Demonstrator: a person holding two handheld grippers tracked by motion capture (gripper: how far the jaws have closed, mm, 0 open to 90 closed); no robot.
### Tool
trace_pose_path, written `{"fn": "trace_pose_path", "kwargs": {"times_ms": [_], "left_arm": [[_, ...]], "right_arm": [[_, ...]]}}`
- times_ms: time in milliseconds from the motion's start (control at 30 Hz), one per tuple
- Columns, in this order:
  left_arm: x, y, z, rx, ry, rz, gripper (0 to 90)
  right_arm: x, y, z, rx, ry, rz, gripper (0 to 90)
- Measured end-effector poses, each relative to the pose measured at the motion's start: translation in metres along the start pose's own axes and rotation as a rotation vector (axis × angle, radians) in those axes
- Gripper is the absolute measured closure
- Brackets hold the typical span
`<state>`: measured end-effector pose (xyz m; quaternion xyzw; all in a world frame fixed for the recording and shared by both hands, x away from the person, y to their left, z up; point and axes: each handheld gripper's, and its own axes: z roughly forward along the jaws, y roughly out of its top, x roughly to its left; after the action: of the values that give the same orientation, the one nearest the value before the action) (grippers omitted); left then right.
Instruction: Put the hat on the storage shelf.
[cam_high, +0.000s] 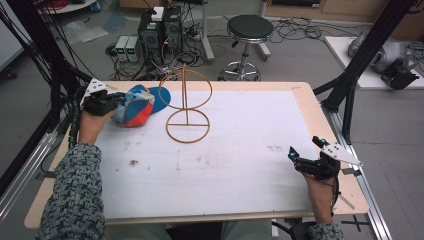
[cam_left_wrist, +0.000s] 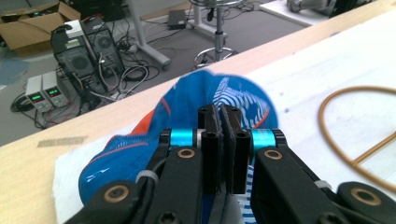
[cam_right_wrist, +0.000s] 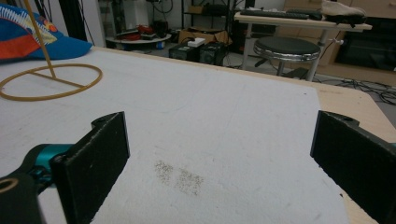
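Note:
A blue, orange and white cap (cam_high: 135, 106) lies at the back left of the white mat (cam_high: 240, 150), its brim pointing toward a gold wire stand (cam_high: 187, 125) with a round base, a thin upright and a ring on top. My left gripper (cam_high: 117, 101) is at the cap's left side. In the left gripper view its jaws (cam_left_wrist: 223, 140) are pressed together with the cap's fabric (cam_left_wrist: 219, 91) pinched between them. My right gripper (cam_high: 305, 147) rests near the table's right edge, open wide (cam_right_wrist: 219, 135), with bare mat between its jaws. The stand's base (cam_right_wrist: 51, 81) lies far off to its left.
The wooden table (cam_high: 320, 125) borders the mat on all sides. Black frame posts (cam_high: 350, 95) stand at the right edge. Beyond the far edge are a stool (cam_high: 249, 30), computer boxes (cam_high: 160, 30) and loose cables on the floor.

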<state>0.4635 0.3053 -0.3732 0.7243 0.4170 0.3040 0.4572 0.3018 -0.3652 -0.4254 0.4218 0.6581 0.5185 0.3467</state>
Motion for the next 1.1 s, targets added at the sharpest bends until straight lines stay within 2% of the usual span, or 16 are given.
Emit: {"fn": "trace_pose_path", "kwargs": {"times_ms": [133, 400, 467, 500, 533, 733, 967, 1100], "left_arm": [[0.000, 0.016, 0.000, 0.005, -0.015, -0.038, 86.9], [0.005, 0.046, -0.006, 0.000, -0.015, -0.124, 87.3], [0.005, 0.053, -0.008, -0.012, -0.010, -0.127, 87.3], [0.004, 0.063, -0.011, -0.026, -0.012, -0.126, 87.4], [0.004, 0.063, -0.011, -0.026, -0.012, -0.126, 87.4], [0.000, 0.091, -0.019, -0.040, 0.010, -0.117, 87.4], [-0.009, 0.122, -0.027, -0.080, 0.022, -0.118, 87.4], [-0.013, 0.142, -0.030, -0.113, 0.037, -0.131, 87.4]], "right_arm": [[0.001, 0.000, -0.001, -0.002, -0.001, 0.000, 3.6], [-0.001, -0.001, 0.000, 0.001, 0.005, 0.004, 3.6], [-0.001, 0.000, -0.001, 0.000, 0.005, 0.001, 3.6], [-0.001, 0.000, -0.001, -0.001, 0.005, 0.000, 3.6], [-0.001, 0.000, -0.001, -0.001, 0.005, 0.000, 3.6], [-0.001, -0.001, 0.001, 0.001, 0.009, 0.006, 3.6], [-0.002, -0.001, 0.000, 0.001, 0.014, 0.012, 3.6], [-0.002, -0.001, 0.000, 0.005, 0.016, 0.014, 3.6]]}}
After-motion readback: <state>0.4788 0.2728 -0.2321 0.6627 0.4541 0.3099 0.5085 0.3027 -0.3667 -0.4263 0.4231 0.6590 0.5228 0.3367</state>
